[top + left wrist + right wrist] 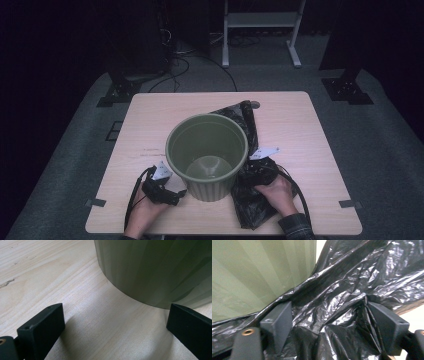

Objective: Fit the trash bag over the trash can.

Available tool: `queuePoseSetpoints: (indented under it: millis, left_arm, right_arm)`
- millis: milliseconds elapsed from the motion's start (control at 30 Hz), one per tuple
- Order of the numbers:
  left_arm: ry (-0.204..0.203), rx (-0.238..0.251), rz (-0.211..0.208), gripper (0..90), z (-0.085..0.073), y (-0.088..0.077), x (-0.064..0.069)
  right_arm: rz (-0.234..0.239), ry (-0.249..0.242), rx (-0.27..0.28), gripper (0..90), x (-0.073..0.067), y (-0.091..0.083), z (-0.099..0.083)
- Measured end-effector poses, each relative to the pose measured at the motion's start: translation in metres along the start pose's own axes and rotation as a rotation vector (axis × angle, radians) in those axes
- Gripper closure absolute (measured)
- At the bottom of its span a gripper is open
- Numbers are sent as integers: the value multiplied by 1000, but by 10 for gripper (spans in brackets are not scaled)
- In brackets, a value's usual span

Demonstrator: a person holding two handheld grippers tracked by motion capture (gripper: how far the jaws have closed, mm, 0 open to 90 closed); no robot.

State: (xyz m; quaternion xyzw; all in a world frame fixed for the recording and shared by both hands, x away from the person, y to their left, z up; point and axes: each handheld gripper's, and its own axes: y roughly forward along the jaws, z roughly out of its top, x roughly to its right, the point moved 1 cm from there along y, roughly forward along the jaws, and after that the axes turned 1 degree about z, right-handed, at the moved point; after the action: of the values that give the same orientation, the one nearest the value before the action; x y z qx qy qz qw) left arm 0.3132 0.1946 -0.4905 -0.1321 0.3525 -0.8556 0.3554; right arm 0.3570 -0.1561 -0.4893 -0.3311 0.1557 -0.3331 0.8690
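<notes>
An olive-green ribbed plastic bin stands upright and empty at the middle of the pale wooden table. A crumpled black plastic bag lies flat beside and behind it, on its right. My left gripper rests low at the bin's lower left. It is open, with bare table between the jaws and the bin wall just ahead. My right gripper sits on the bag at the bin's right. It is open, its jaws straddling bunched bag folds, with the bin at the left.
A small round hole is in the table's far edge by the bag's tip. Tape marks sit at the near corners. On the dark floor behind are a white stand frame, cables and black stand bases.
</notes>
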Motion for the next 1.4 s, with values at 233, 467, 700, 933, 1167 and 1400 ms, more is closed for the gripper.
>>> queuePoseSetpoints:
  millis: [233, 467, 700, 933, 1167, 1400]
  left_arm:
    - [0, 0, 0, 2, 0, 0, 0]
    - [0, 0, 0, 2, 0, 0, 0]
    - [0, 0, 0, 2, 0, 0, 0]
    - [0, 0, 0, 3, 0, 0, 0]
    - [0, 0, 0, 2, 0, 0, 0]
    - [0, 0, 0, 2, 0, 0, 0]
  right_arm:
    - [-42, 11, 23, 541, 1, -3, -2]
    - [4, -14, 39, 884, 1, -7, -6]
    - [53, -15, 46, 899, 6, -15, -12]
    - [105, -23, 70, 899, 9, -33, -12]
    - [163, -60, 94, 898, 8, -55, -6]
    - [223, -81, 137, 898, 6, -71, 1]
